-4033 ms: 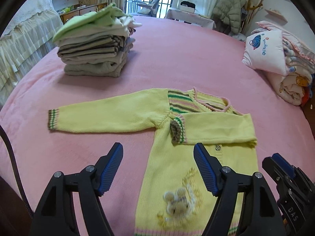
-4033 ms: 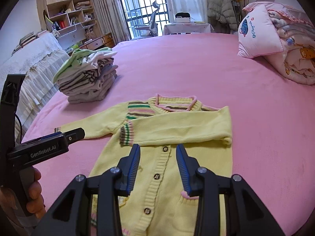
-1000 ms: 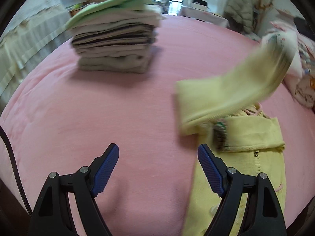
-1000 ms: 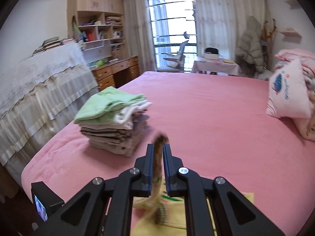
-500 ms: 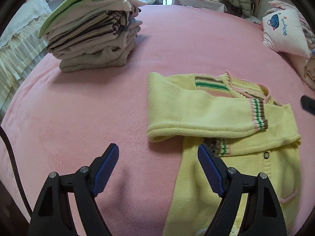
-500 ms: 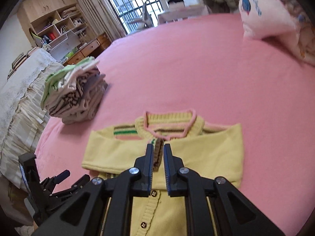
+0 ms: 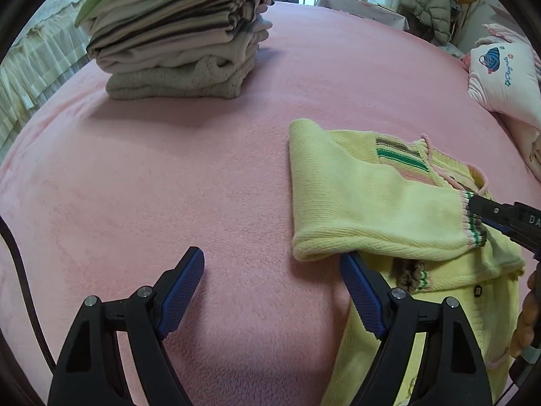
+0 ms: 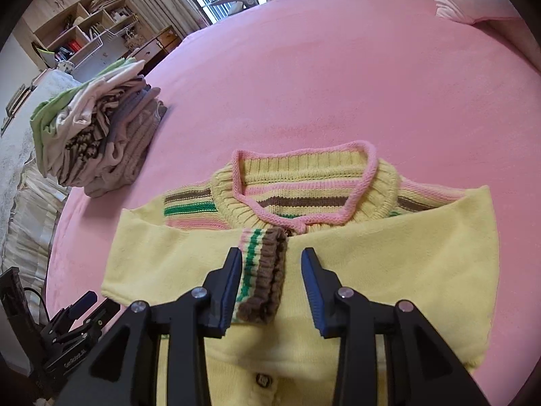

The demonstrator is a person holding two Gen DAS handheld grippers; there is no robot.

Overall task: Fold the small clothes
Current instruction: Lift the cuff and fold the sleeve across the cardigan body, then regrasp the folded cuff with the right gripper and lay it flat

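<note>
- Since a second ago, when the right gripper (image 8: 272,282) held the sleeve (image 7: 372,209) up in the air by its striped cuff (image 8: 262,277), that sleeve has come down and now lies folded flat across the chest of the yellow cardigan (image 8: 389,270).
- Its jaws are opening: the cuff still sits between them, against the left pad, with a clear gap to the right pad.
- Seen from the left wrist, the right gripper's tip (image 7: 500,218) rests at the cuff end of the sleeve, at the right edge of the view.
- Left gripper (image 7: 272,291) hangs with its jaws wide and nothing between them; only bare pink blanket (image 7: 152,186) lies under the gap.
- Its right finger (image 7: 361,291) sits just beside the near fold of the sleeve, at the cardigan's left edge.
- Both sleeves are folded inward, one over the other, below the pink-trimmed collar (image 8: 304,182); the button strip (image 8: 262,379) runs toward the near edge.
- Folded left edge of the sleeve (image 7: 292,186) makes a straight line, with open blanket to its left.
- A stack of folded clothes (image 7: 179,40) stands far left, well apart from the cardigan, with a broad free stretch of blanket between.
- A pink pillow (image 7: 503,77) lies far right, also apart from the cardigan.
</note>
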